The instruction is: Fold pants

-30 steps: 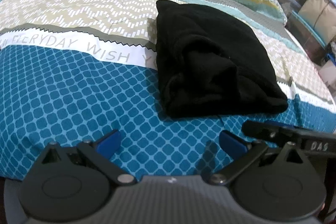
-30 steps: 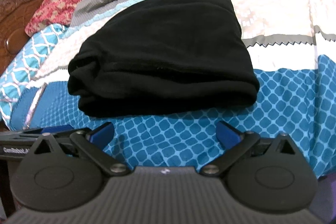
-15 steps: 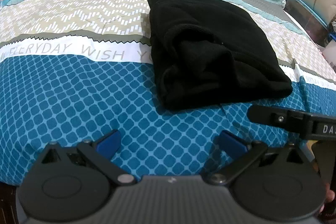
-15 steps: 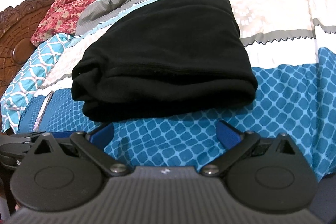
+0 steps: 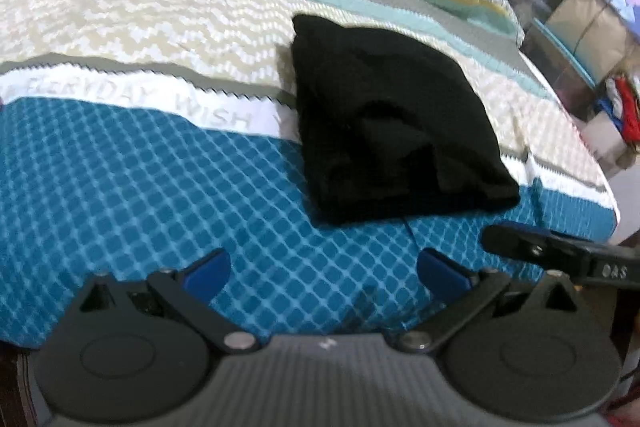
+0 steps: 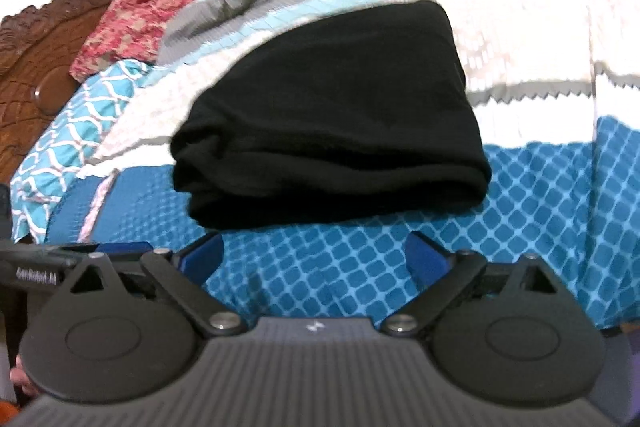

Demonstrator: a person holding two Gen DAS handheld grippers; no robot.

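Left black two-finger gripper [image 5: 323,267]: blue pads spread wide, holding nothing.
Right black two-finger gripper [image 6: 314,251]: blue pads spread wide, holding nothing.

Pants [image 5: 384,115] black – bedspread [image 5: 160,187] teal diamond-check, cream zigzag.

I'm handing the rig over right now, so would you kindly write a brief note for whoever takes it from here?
Left gripper: open, empty, short of the pants.
Right gripper: open, empty, also short of them.
Black pants: lying folded in a compact stack on the patterned bedspread, across its blue and white bands.
Done: the folding looks complete; neither gripper touches the fabric.
Left: probably nothing but a check; the open end by the left gripper looks a bit bunched and might want tidying.
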